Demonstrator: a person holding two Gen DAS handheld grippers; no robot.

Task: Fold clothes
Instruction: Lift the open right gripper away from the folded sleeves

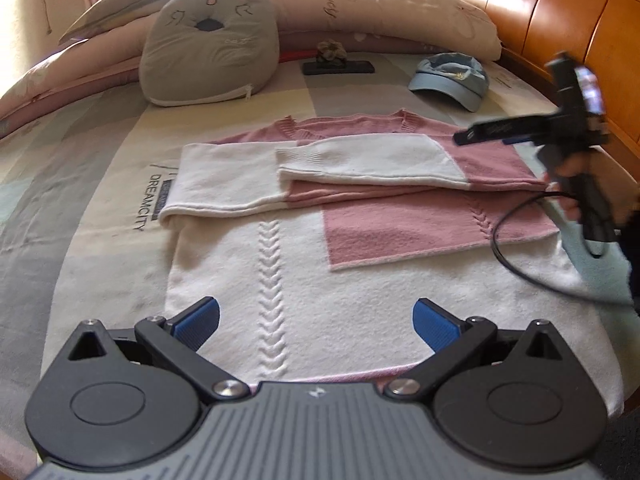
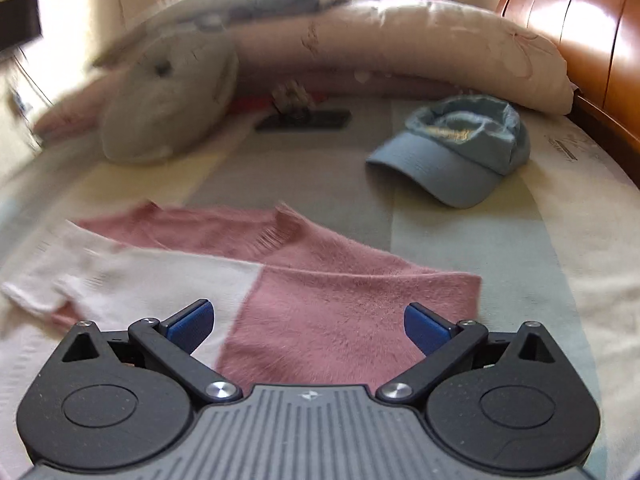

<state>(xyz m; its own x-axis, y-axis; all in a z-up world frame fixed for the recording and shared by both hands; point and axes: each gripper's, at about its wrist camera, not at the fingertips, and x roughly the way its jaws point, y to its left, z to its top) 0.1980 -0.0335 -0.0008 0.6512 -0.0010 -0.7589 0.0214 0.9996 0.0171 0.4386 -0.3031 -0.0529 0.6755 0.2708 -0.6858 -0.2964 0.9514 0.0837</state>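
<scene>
A pink and white knitted sweater [image 1: 304, 248] lies flat on the bed with both sleeves folded across its chest. My left gripper [image 1: 316, 322] is open and empty, just above the white hem area. My right gripper [image 2: 308, 328] is open and empty, hovering over the sweater's pink shoulder [image 2: 340, 304]. In the left wrist view the right gripper [image 1: 576, 128] shows blurred at the right edge of the sweater, held by a hand.
A blue cap [image 1: 450, 80] [image 2: 456, 152] lies beyond the sweater at the right. A grey cat cushion [image 1: 208, 44], a dark phone [image 1: 338, 67] and rolled quilts [image 1: 400, 12] lie at the back. A wooden headboard [image 1: 560, 20] stands at the right.
</scene>
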